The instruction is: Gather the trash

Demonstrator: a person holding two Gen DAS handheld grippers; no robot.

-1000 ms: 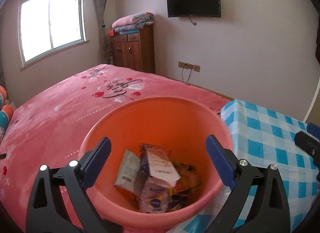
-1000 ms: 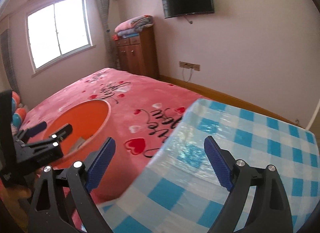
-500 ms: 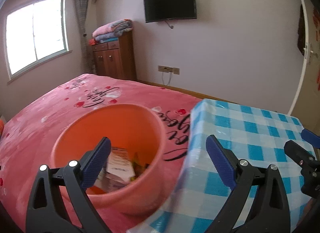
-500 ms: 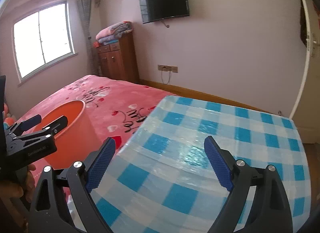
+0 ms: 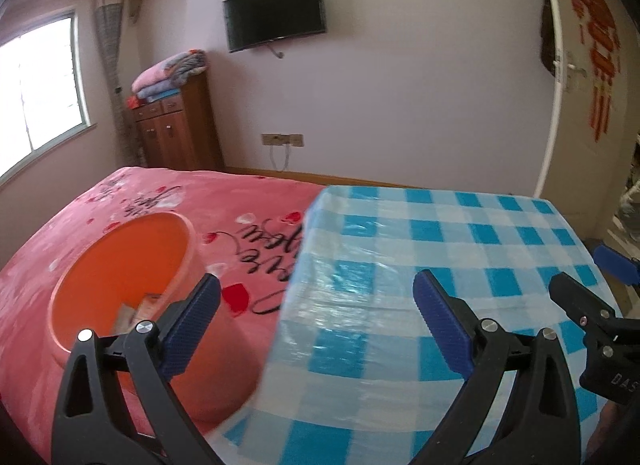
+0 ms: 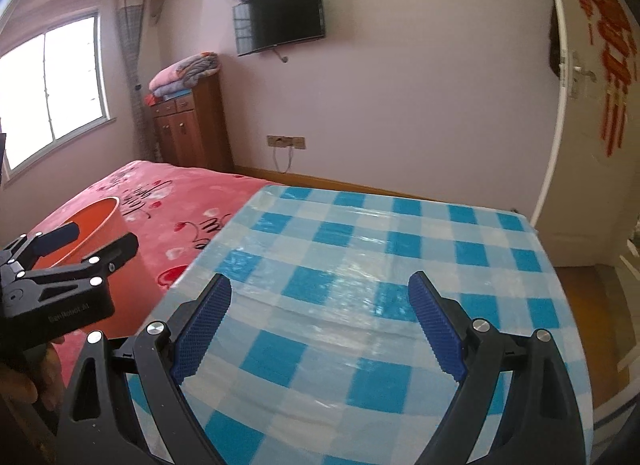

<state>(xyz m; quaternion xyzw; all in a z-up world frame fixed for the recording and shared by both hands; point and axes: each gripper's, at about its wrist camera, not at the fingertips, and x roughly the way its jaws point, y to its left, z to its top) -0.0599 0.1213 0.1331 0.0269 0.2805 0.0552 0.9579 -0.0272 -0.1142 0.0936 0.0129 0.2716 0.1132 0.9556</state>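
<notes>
An orange bucket (image 5: 120,265) stands on the pink bed, left of the blue-checked table (image 5: 460,249). Some wrappers (image 5: 138,309) show at its bottom, partly hidden behind my left finger. My left gripper (image 5: 316,293) is open and holds nothing, hovering over the table's left edge beside the bucket. My right gripper (image 6: 320,293) is open and holds nothing above the checked tablecloth (image 6: 380,265). In the right wrist view the left gripper (image 6: 88,245) sits at the left edge in front of the bucket (image 6: 92,221). No loose trash shows on the table.
The pink bedspread (image 5: 248,201) runs along the table's left side. A wooden cabinet (image 6: 192,133) with folded blankets stands at the far wall under a wall TV (image 6: 284,15). A white door (image 6: 592,113) is at the right.
Both grippers swung right, away from the bucket and over the checked table. The bucket slid from the centre of the left wrist view to its left side. Both stayed open.
</notes>
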